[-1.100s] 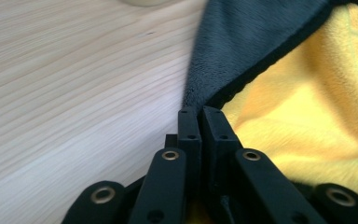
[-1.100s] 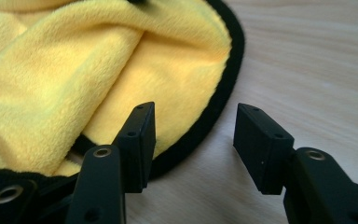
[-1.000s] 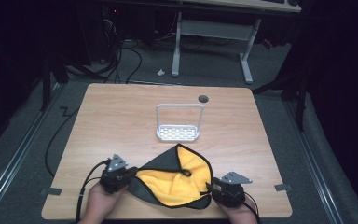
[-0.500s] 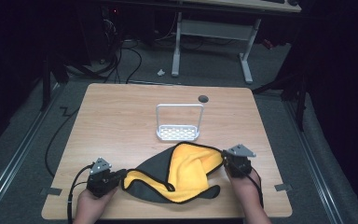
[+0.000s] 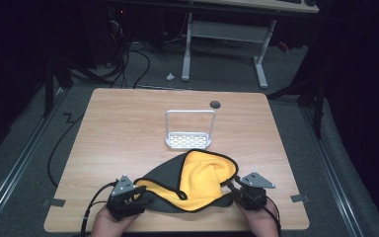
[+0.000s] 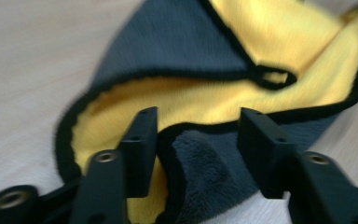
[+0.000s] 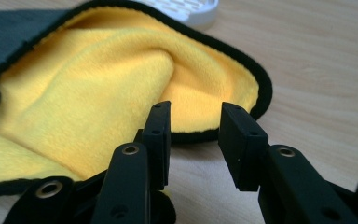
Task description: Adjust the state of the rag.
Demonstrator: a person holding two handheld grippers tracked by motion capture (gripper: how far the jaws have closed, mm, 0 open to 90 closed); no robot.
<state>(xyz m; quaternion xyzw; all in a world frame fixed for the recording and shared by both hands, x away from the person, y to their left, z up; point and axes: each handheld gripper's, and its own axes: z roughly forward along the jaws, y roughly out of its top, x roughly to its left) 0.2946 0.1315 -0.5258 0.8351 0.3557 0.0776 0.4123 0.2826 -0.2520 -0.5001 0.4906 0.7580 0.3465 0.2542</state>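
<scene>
A cloth, yellow on one side and dark grey on the other with black trim (image 5: 197, 178), lies loosely folded near the table's front edge. My left gripper (image 5: 139, 193) is at its left end. In the left gripper view the left gripper (image 6: 198, 121) has just been opening, and a grey fold of the cloth (image 6: 205, 163) lies loose between the jaws. My right gripper (image 5: 232, 187) is at the cloth's right end. The right gripper (image 7: 196, 112) has also just been opening, with the yellow cloth (image 7: 98, 88) and its black hem just past the tips and bare table between the pads.
A small white wire rack with a perforated base (image 5: 189, 132) stands just beyond the cloth at mid-table. A dark round hole (image 5: 215, 104) sits near the wooden table's (image 5: 118, 128) far edge. Cables trail off the table's front left corner.
Both grippers held the cloth's ends and pulled them apart; now the jaws stand apart and the cloth rests slack on the table. The right gripper came back down toward the front edge.
</scene>
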